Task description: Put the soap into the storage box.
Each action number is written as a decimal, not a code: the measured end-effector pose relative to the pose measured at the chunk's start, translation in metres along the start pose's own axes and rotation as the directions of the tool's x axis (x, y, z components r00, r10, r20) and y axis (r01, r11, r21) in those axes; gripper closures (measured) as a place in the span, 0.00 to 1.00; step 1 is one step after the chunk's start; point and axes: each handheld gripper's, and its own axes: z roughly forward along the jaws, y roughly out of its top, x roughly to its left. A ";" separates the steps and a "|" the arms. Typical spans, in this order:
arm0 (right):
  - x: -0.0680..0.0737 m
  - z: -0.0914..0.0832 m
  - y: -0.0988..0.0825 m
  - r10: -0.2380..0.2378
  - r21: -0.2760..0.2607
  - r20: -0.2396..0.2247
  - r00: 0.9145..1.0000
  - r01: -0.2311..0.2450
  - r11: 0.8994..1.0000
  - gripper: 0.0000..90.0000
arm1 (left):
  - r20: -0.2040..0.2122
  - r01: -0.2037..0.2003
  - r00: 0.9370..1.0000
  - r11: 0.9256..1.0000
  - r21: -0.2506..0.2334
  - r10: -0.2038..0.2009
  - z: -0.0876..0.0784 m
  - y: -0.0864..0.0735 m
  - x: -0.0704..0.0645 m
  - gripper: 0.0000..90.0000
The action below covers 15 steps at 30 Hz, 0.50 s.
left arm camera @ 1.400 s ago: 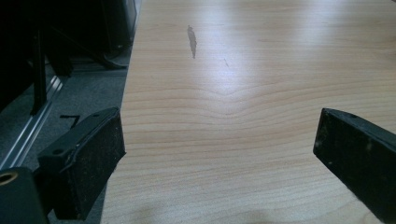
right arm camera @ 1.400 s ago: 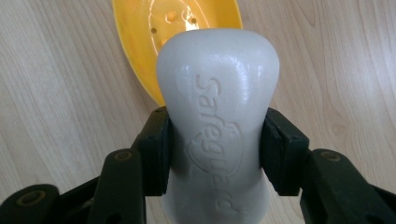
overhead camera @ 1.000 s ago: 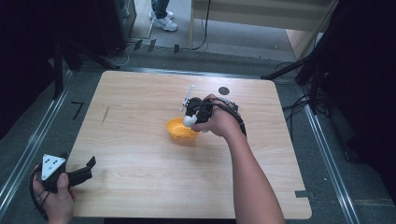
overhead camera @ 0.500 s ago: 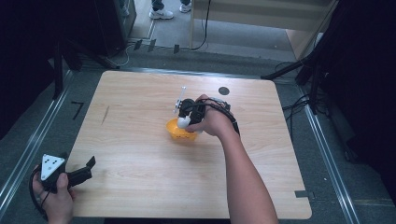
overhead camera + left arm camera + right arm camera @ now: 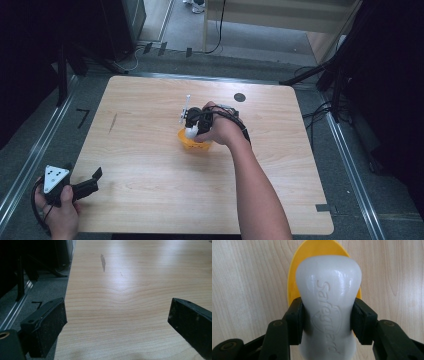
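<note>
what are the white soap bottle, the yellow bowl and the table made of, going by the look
White soap bottle: seemingly moulded plastic with a soft sheen; a brand name is embossed into its wall.
Yellow bowl: probably plastic, smooth, evenly coloured and slightly glossy along its thin rim.
Table: light wood or wood-look laminate; the grain lines show, with a satin glare. The pictures cannot settle which.

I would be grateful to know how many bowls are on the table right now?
1. A yellow bowl sits near the table's middle, directly beneath the white soap bar held in the right tongs. The hand and tongs cover part of it.
</note>
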 end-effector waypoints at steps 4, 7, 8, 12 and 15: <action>-0.004 0.004 0.002 -0.032 0.001 0.009 0.999 0.032 0.999 0.56 | 0.003 0.001 1.000 1.000 0.001 -0.001 0.000 0.000 0.000 0.03; -0.004 0.007 0.003 -0.028 0.015 0.008 1.000 0.028 0.999 0.56 | 0.003 0.002 1.000 1.000 0.002 -0.002 0.000 0.000 0.001 0.03; -0.004 0.008 0.004 -0.028 0.019 0.004 1.000 0.028 0.999 0.56 | 0.003 0.002 1.000 1.000 0.001 -0.002 0.000 0.000 0.001 0.02; -0.003 0.012 0.007 -0.040 0.025 -0.002 0.999 0.040 0.999 0.56 | 0.003 0.004 1.000 1.000 0.001 -0.004 0.000 0.000 0.001 0.02; -0.002 0.016 0.009 -0.038 0.039 -0.003 0.999 0.039 0.998 0.56 | 0.004 0.007 1.000 1.000 -0.001 -0.007 0.000 0.000 0.001 0.02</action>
